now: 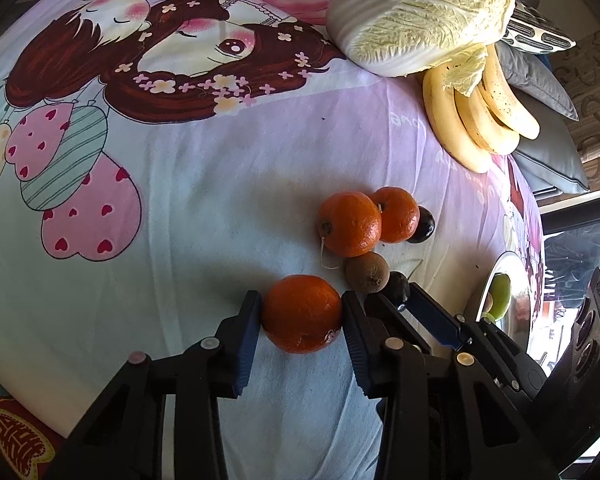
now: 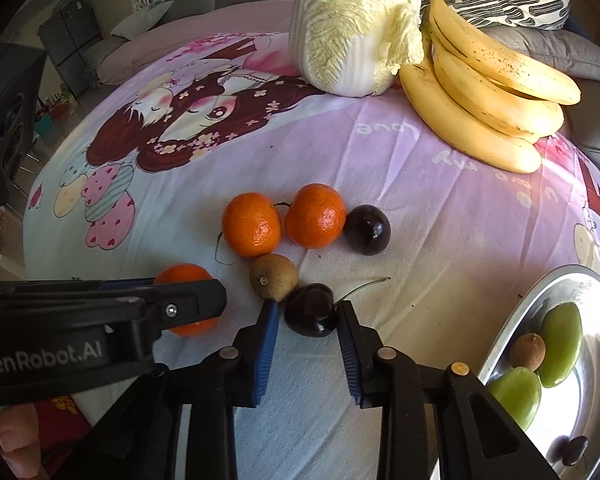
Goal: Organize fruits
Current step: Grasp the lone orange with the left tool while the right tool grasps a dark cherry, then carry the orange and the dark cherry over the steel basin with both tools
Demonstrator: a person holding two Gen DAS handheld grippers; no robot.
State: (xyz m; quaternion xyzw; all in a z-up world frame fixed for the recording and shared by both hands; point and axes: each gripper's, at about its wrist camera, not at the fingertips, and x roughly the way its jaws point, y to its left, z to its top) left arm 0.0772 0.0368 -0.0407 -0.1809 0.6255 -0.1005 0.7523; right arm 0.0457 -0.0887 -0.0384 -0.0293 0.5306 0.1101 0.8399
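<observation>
Printed cotton bedsheet (image 2: pixel 440 184) carries the fruit, and a metal plate (image 2: pixel 512 320) at the near right already holds some green pieces. Both pickups are in hand: the left gripper (image 1: pixel 302 310) clamps an orange (image 1: pixel 302 314) at the near left, and the right gripper (image 2: pixel 307 314) pinches a dark cherry (image 2: pixel 310 310) beside it. Next, probably, a lift and a carry right to the plate.

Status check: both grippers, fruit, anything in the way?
Left gripper shut on orange. Right gripper shut on dark plum. Kiwi touching plum. Metal plate right.
</observation>
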